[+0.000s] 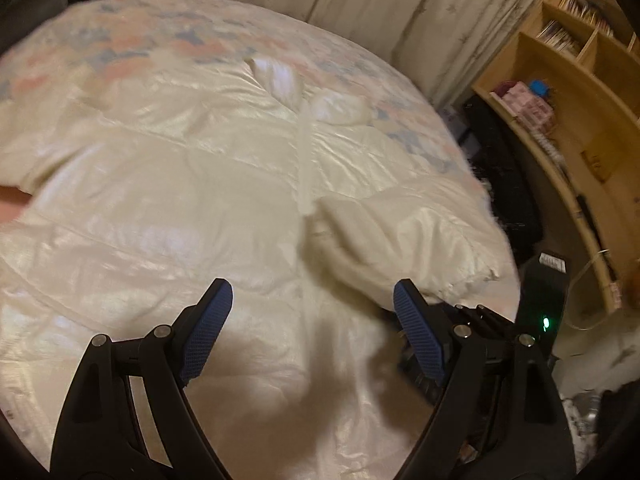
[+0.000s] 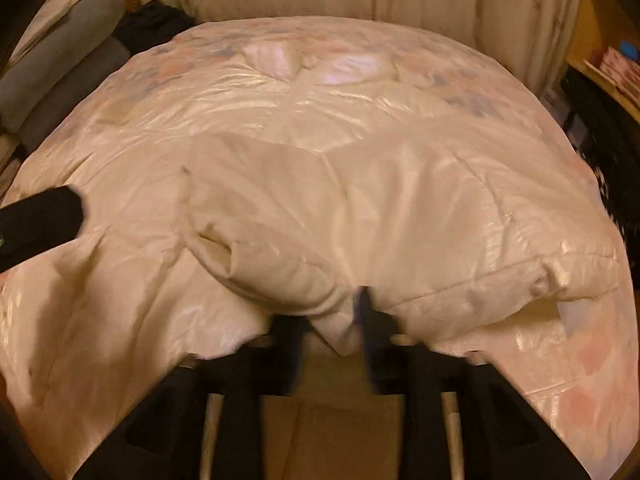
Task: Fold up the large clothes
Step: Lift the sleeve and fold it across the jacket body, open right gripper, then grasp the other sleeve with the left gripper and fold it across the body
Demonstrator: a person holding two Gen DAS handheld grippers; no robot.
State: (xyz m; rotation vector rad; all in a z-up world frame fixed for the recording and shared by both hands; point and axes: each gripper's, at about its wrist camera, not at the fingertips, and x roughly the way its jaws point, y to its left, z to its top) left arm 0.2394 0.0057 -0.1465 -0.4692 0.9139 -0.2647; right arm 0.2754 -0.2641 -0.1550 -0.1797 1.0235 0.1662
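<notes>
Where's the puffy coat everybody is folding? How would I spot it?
Find the big bed with the pink and blue flowery cover in front of the curtains. Spread over most of it lies the puffy coat. It is plain shiny cream, quilted in puffy squares, while the cover beneath has coloured patches.

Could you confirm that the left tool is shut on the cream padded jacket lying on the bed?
The left tool is open, holding nothing, above the cream padded jacket lying on the bed; the left wrist view shows it.
</notes>
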